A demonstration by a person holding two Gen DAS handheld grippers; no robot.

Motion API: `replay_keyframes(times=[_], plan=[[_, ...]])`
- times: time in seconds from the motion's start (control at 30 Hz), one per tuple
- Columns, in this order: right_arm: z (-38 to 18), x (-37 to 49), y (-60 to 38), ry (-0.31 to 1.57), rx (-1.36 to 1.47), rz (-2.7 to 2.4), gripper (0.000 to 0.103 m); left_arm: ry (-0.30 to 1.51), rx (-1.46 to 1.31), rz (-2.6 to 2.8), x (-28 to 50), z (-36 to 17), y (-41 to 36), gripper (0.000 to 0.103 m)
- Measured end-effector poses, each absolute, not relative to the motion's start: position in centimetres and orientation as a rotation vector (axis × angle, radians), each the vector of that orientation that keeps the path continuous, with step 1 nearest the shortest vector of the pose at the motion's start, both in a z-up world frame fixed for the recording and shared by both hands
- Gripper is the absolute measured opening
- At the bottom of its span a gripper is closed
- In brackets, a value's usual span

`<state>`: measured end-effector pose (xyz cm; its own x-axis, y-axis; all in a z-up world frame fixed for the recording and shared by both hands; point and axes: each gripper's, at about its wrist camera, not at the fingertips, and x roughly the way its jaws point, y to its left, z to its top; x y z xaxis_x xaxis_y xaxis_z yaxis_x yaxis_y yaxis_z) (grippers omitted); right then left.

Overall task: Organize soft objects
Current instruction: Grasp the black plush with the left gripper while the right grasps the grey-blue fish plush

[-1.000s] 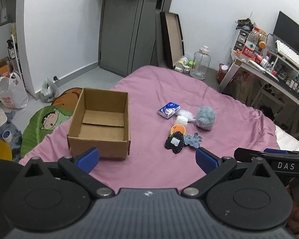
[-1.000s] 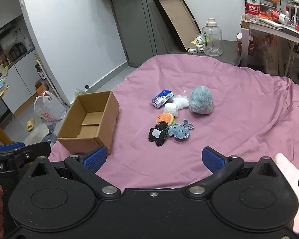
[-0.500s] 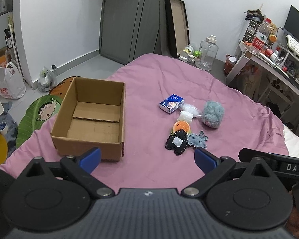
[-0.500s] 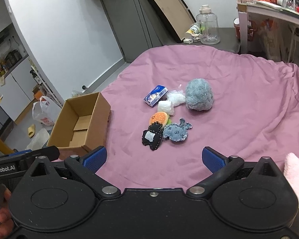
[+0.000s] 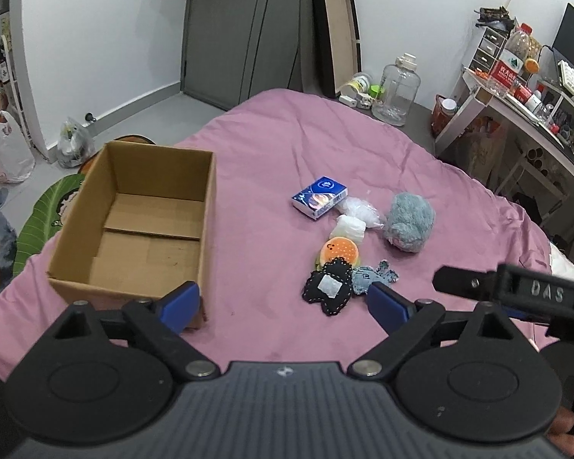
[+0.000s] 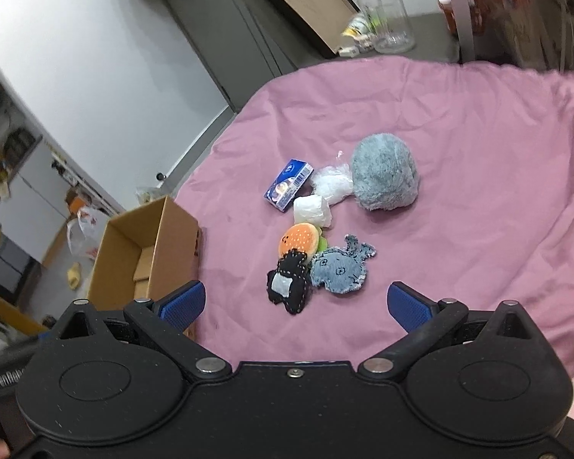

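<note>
Soft things lie clustered on the pink bedspread (image 5: pixel 271 176): a black stitched toy (image 5: pixel 327 290) (image 6: pixel 288 284), a denim whale (image 5: pixel 367 279) (image 6: pixel 340 269), an orange burger plush (image 5: pixel 342 250) (image 6: pixel 299 238), a white roll (image 5: pixel 350 227) (image 6: pixel 312 211), a clear crinkled bag (image 6: pixel 331 181), a fluffy grey-blue ball (image 5: pixel 409 225) (image 6: pixel 384 176) and a blue tissue pack (image 5: pixel 319 198) (image 6: pixel 287 185). An empty cardboard box (image 5: pixel 141 225) (image 6: pixel 149 256) stands to their left. My left gripper (image 5: pixel 283 304) and right gripper (image 6: pixel 295 304) are open and empty, above the bed just short of the toys.
A desk (image 5: pixel 524 114) with clutter stands at the right. A clear water jug (image 5: pixel 396 91) and a leaning framed board (image 5: pixel 338 34) are on the floor beyond the bed. Plastic bags (image 5: pixel 4 153) and a cartoon mat (image 5: pixel 49 214) lie at the left.
Both grippers have moved forward and lower toward the toys. The right gripper has tilted, so its view now looks down on the cluster. Nothing on the bed has moved.
</note>
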<state>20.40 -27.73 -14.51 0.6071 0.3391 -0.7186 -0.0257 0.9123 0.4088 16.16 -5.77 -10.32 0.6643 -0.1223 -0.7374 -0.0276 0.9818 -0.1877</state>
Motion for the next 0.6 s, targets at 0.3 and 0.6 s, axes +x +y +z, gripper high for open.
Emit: replay_keyframes(times=[0.3, 0.6], plan=[[-18.3, 23.9, -29.6, 0.964, 0.542, 0.188, 0.087, 0.921, -0.175, -0.094, 19.4, -12.7, -8.0, 0.086], [-22.2, 26.6, -30.5, 1.053, 0.681, 0.194, 0.072, 0.991, -0.199, -0.124, 23.1, -15.5, -9.6, 0.081]])
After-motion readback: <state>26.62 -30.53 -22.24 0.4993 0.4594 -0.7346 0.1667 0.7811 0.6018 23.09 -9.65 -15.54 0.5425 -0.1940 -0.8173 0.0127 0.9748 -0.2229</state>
